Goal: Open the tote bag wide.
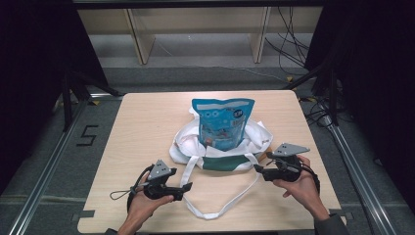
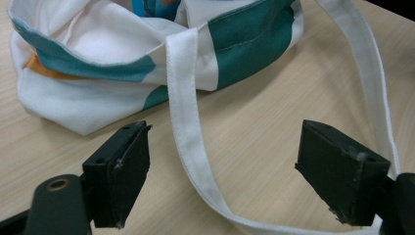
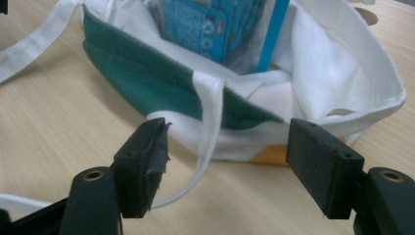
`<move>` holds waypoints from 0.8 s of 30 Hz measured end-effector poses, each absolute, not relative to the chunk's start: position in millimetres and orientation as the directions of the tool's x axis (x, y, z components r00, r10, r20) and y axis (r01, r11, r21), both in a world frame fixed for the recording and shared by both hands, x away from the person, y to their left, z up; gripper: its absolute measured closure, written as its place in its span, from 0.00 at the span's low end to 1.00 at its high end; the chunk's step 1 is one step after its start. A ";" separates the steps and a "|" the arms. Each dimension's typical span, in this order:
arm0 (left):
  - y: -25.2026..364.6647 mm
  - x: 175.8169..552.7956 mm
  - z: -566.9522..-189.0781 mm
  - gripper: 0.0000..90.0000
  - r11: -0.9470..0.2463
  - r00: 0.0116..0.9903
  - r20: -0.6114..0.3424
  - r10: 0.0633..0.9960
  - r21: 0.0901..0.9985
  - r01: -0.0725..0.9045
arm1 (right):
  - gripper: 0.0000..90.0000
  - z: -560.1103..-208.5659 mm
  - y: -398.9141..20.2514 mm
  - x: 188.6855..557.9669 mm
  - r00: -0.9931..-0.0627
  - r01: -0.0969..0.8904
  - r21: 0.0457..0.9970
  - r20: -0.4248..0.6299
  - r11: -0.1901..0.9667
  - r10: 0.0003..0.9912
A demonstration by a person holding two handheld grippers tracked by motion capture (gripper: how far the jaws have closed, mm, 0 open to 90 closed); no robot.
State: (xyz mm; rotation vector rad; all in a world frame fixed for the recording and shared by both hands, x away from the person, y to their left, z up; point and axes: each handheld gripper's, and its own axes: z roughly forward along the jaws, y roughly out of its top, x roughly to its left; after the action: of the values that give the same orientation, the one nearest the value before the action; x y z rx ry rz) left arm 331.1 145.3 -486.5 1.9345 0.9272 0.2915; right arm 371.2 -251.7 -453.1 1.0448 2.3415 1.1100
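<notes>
Pale wooden desk (image 1: pixel 137 132) stands on grey floor before shelving; a tote bag (image 1: pixel 195 152) holding a blue packet (image 1: pixel 222 122) sits mid-desk. Left gripper (image 2: pixel 222 171) straddles the strap (image 2: pixel 188 132), right gripper (image 3: pixel 225 166) faces the bag's rim, both with fingers apart, empty.

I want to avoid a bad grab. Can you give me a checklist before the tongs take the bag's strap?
1. Left tongs open: ok.
2. Right tongs open: ok.
3. Strap between the left jaws, not yet pinched: ok.
4. Strap lying flat, without twist: cannot tell.
5. Blue packet upright inside the tote bag: ok.
6. Bag fully on the table: ok.
</notes>
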 end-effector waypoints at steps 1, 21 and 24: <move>146.8 328.6 -486.1 0.21 -0.282 0.686 -0.158 0.710 0.829 0.482 | 0.36 -453.9 -251.8 370.0 -0.672 0.466 0.777 0.000 0.423 0.740; 154.9 302.6 -494.3 0.17 -0.273 0.690 -0.156 0.707 0.840 0.469 | 0.34 -470.7 -257.1 339.1 -0.679 0.475 0.768 0.008 0.430 0.734; 154.0 297.0 -494.6 0.17 -0.268 0.694 -0.169 0.700 0.839 0.474 | 0.33 -472.8 -259.0 332.1 -0.682 0.468 0.777 0.013 0.422 0.732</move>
State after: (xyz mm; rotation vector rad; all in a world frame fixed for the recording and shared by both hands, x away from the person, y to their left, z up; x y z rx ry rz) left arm 297.0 154.0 -494.6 1.9234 0.9101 0.2895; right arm 332.1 -259.0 -472.8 1.0325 2.3534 1.1295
